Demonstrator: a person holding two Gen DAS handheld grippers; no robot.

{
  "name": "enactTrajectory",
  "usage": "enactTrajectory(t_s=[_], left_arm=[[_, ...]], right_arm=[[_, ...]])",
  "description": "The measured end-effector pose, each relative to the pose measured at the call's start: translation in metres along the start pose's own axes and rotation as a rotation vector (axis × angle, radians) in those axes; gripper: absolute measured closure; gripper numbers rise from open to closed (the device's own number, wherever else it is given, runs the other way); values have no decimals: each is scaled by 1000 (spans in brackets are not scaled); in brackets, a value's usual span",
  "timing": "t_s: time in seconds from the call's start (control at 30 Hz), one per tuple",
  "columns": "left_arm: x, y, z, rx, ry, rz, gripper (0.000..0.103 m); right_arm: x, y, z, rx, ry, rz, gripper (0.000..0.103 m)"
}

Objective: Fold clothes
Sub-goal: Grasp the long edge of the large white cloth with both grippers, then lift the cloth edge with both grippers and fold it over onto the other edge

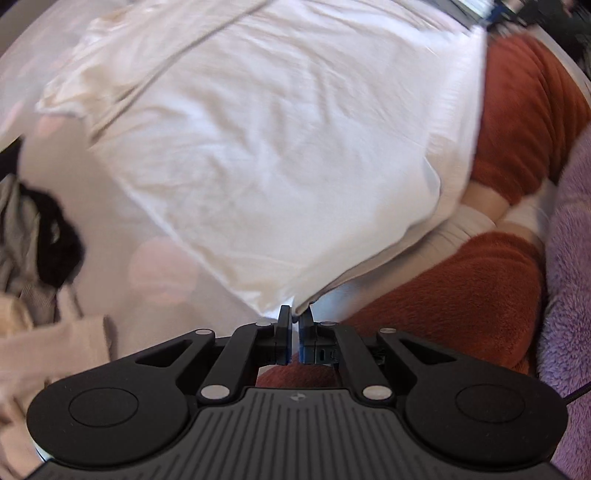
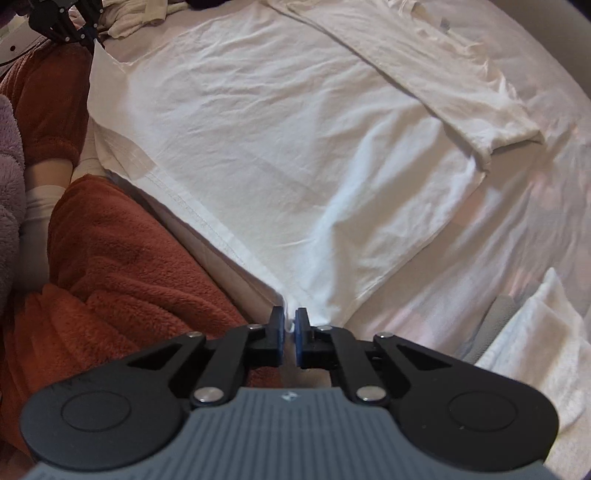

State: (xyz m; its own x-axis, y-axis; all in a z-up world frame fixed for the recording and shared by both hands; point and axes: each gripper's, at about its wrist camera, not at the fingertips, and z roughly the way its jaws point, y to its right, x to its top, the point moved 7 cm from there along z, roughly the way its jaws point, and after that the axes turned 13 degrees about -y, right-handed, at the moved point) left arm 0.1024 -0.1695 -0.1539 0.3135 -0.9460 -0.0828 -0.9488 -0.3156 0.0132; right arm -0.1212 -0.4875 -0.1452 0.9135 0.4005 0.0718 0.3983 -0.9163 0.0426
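Left wrist view shows the left tool [image 1: 295,317] pinched tight on a corner of the white T-shirt [image 1: 273,147], a thin fold of cloth caught between its blue-padded fingers. The shirt spreads away from the tool across a pale bed sheet [image 1: 155,229], its surface creased and slightly blurred. To the right of the shirt lies the person's rust-red fleece clothing [image 1: 461,295], with a purple fuzzy fabric [image 1: 569,258] at the far right edge. A dark and grey heap of other garments [image 1: 40,236] sits at the left edge, well apart from the shirt.

Right wrist view shows the right tool [image 2: 290,319] likewise clamped on the shirt's hem corner, the stitched hem [image 2: 192,214] running up and left from the fingers. The shirt lies mostly flat on the bed, with one sleeve [image 2: 491,110] folded over near the upper right. The left tool [image 2: 66,26] appears at the upper left, holding the opposite hem corner lifted off the bed. A stack of folded white cloth [image 2: 539,332] rests at the lower right, beside a grey item whose nature cannot be told.
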Motion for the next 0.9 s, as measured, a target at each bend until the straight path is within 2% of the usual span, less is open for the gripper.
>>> enactTrajectory(t_s=[0.17, 0.43, 0.53, 0.73, 0.9], left_arm=[[-9, -28, -28, 5, 111, -184, 102], [7, -73, -97, 60, 320, -369, 102], [21, -92, -126, 99, 386, -395, 102], [58, -134, -165, 164, 476, -450, 102], [100, -179, -181, 218, 511, -512, 102]], right_arm=[[6, 9, -34, -159, 45, 12, 97], [26, 31, -91, -412, 105, 49, 98], [38, 44, -111, -496, 125, 72, 98], [73, 93, -137, -579, 149, 154, 98], [116, 139, -144, -641, 169, 197, 98]])
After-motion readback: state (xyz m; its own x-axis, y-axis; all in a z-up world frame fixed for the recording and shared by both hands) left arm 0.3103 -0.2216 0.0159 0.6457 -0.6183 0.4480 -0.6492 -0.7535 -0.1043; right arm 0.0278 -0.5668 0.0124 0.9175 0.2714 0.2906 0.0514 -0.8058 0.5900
